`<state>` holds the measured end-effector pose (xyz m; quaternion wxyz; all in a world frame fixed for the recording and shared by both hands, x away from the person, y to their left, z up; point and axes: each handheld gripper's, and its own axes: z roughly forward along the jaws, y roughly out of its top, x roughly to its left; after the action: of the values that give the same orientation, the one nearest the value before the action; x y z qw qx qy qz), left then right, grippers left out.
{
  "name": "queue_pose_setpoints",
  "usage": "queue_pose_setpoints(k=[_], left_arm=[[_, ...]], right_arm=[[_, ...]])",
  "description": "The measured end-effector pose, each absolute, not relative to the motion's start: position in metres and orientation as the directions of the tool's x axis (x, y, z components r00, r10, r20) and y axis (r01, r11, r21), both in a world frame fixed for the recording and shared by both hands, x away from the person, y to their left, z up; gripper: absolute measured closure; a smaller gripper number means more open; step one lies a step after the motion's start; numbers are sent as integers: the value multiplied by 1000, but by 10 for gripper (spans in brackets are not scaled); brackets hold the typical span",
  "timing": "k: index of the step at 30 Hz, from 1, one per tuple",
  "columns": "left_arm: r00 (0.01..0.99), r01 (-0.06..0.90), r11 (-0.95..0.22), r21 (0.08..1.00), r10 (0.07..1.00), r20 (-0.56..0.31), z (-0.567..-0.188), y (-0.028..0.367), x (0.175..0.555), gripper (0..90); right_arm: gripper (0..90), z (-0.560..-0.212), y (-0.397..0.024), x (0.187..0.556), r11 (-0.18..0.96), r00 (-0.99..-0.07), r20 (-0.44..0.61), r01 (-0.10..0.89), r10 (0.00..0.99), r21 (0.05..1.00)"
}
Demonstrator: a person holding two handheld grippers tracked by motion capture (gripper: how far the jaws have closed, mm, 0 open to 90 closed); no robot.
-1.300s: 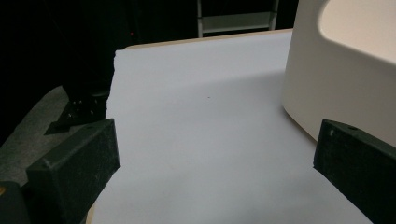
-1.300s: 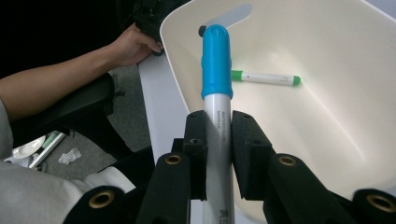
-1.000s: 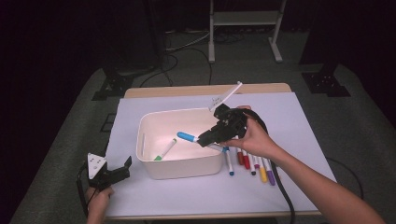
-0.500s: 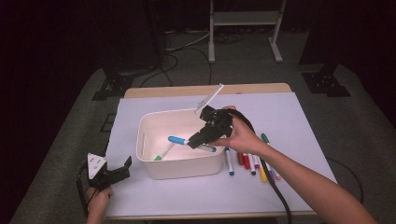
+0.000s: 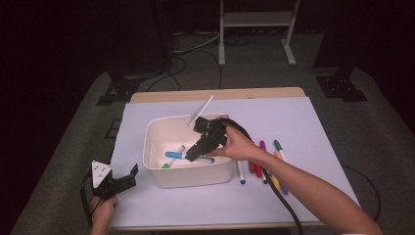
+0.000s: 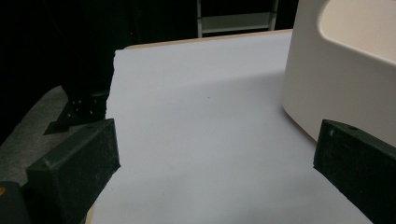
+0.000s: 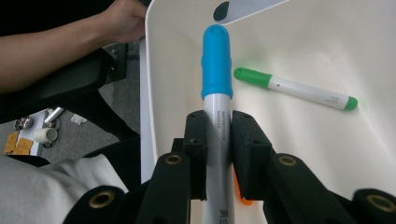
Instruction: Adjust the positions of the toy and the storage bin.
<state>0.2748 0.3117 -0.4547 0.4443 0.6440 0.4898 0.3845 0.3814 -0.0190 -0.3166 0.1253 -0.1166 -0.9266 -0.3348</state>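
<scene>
A: Blue-capped marker (image 7: 217, 70), white barrel, clamped between the pads of the right claw (image 5: 192, 153). Cap forward, barrel running back between the jaws.

B: And compared with a second ago?

A: Carried leftward and down in the high view. Earlier at the right rim of the white bin (image 5: 155, 169), above the row of loose markers (image 5: 259, 161); now low over the bin's middle, cap pointing toward lower left of the frame.

B: Meaning for the job?

A: Probably the drop-off step of sorting markers into the bin. Transport nearly finished; release not yet made.

B: Anything already inside?

A: Green-capped marker (image 7: 294, 88) lying flat on the bin floor, upper right of the blue cap in the right gripper view, near it but apart.

B: Position of the held marker against the bin?

A: Inside the rim line, over the floor; touching the floor or not, cannot tell.

B: Left side?

A: Left claw (image 5: 121, 180) in the lower left of the high view, jaws wide apart, nothing between them, resting near the front left corner of the surface (image 6: 201, 140). Bin wall at the right edge of the left gripper view, just beside the claw, not touched.

B: Next?

A: Likely opening the jaws to let the marker fall beside the green one.
</scene>
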Motion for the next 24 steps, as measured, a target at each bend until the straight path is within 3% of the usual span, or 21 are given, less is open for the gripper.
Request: queue_pose_setpoints(k=[24], left_arm=[[225, 295, -126, 947, 973, 59, -454, 312, 275, 0]], right_arm=[[758, -339, 25, 386, 821, -952, 294, 231, 81, 522]])
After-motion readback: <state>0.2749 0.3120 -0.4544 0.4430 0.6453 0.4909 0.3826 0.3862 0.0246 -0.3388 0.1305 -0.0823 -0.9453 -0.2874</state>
